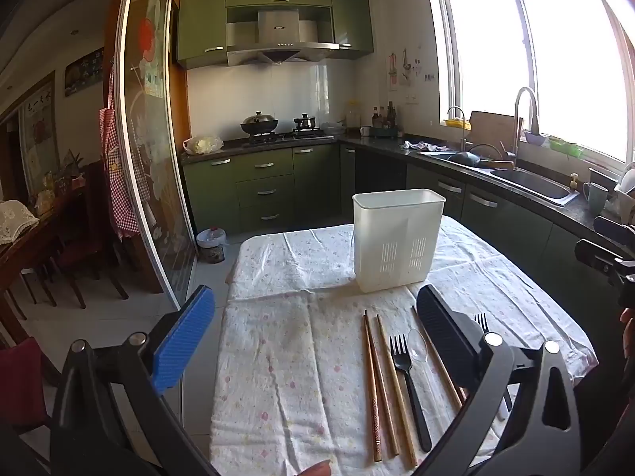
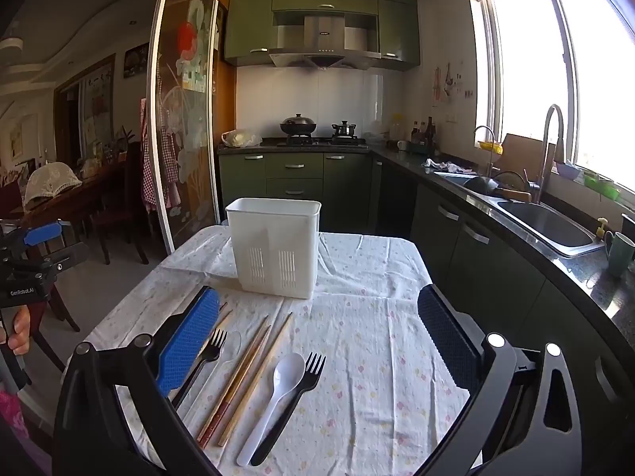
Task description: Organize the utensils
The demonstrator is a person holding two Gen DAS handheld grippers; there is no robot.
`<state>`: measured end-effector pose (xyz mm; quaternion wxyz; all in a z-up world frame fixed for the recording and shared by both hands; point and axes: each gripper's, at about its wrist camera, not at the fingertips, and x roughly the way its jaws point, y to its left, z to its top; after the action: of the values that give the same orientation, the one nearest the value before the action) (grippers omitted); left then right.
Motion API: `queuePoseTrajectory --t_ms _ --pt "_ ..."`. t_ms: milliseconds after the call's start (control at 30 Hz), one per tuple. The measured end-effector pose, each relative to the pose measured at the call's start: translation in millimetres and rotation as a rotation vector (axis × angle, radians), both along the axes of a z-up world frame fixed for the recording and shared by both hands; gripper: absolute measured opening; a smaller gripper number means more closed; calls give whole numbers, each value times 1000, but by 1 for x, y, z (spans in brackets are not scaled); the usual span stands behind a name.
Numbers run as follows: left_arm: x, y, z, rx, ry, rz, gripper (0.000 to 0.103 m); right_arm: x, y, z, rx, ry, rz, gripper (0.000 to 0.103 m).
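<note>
Kitchen table point(image 2: 377, 317) under a floral cloth point(image 1: 293, 357), both grippers spread wide and holding nothing.

From the left: a dining room with dark chairs point(image 2: 115, 218) shows past a glass sliding door point(image 2: 186, 111); green cabinets point(image 2: 293, 170), a stove point(image 2: 321, 141) with a wok point(image 2: 298, 123) and a hood point(image 2: 323, 45) fill the back wall; a counter with a sink point(image 2: 547, 224) runs under the bright window point(image 2: 575, 71) on the right. On the cloth a white holder point(image 2: 274, 248) stands upright at the far middle. Nearer lie chopsticks point(image 2: 242, 373), two black forks point(image 2: 293, 400), a clear spoon point(image 1: 417, 344) and a white spoon point(image 2: 274, 392), side by side. The left gripper point(image 1: 315, 317) and right gripper point(image 2: 319, 319) hover over them, fingers released.
</note>
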<state>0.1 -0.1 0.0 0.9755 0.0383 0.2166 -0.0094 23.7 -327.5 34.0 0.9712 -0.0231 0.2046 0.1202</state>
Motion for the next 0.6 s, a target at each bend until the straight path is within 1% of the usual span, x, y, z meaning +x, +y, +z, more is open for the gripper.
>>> queuePoseTrajectory --t_ms 67,167,233,333,400,500,600 --pt "-1 1 0 -19 -12 1 97 0 0 0 0 -1 -1 99" --pt "-1 2 0 -26 -4 -4 97 0 0 0 -2 -2 0 99" --pt "1 2 -1 -29 6 9 97 -1 -1 1 -1 -5 0 99" --pt "6 10 0 -63 27 39 97 0 0 0 -4 -1 -1 99" --pt "5 11 -4 -58 31 55 97 1 -1 0 -2 -3 -2 99" --pt "2 11 -2 -51 17 51 97 0 0 1 -6 0 -2 99" --pt "-1 10 0 -71 13 14 97 0 1 -1 -3 0 1 99"
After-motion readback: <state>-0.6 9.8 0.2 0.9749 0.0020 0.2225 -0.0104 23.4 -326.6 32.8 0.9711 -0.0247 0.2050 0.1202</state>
